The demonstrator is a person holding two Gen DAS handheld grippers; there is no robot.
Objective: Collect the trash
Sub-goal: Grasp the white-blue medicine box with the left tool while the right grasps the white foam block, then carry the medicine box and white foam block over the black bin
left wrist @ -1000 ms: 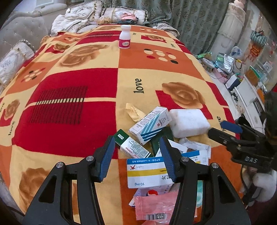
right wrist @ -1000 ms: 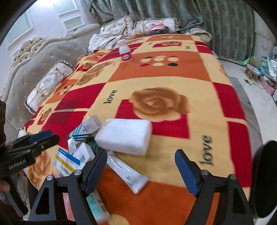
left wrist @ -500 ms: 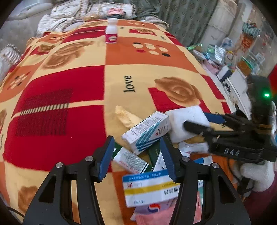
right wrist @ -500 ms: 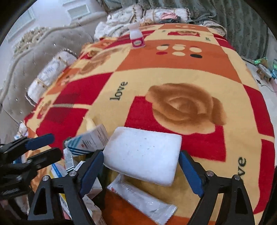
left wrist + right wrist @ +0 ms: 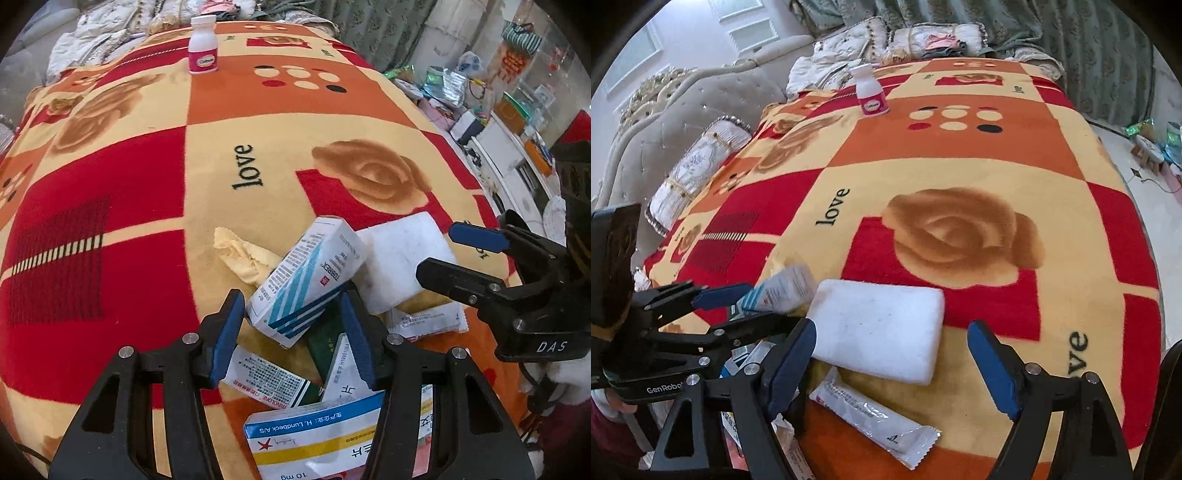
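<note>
Nothing looks collected yet: the trash lies heaped at the blanket's (image 5: pixel 147 184) near edge. My left gripper (image 5: pixel 295 332) gapes wide around the striped box (image 5: pixel 310 277), not gripping. My right gripper (image 5: pixel 890 362) gapes wide at the white sponge (image 5: pixel 879 339). A bottle (image 5: pixel 202 46) stands far off at twelve o'clock.

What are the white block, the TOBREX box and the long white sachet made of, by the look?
White block: looks like soft foam or sponge; matte, pitted face, rounded edges.
TOBREX box: thin printed cardboard, slight sheen, crisp folded edges.
Long white sachet: plastic or foil-laminate film, glossy, wrinkled, with a serrated sealed end. Contents not visible.
</note>
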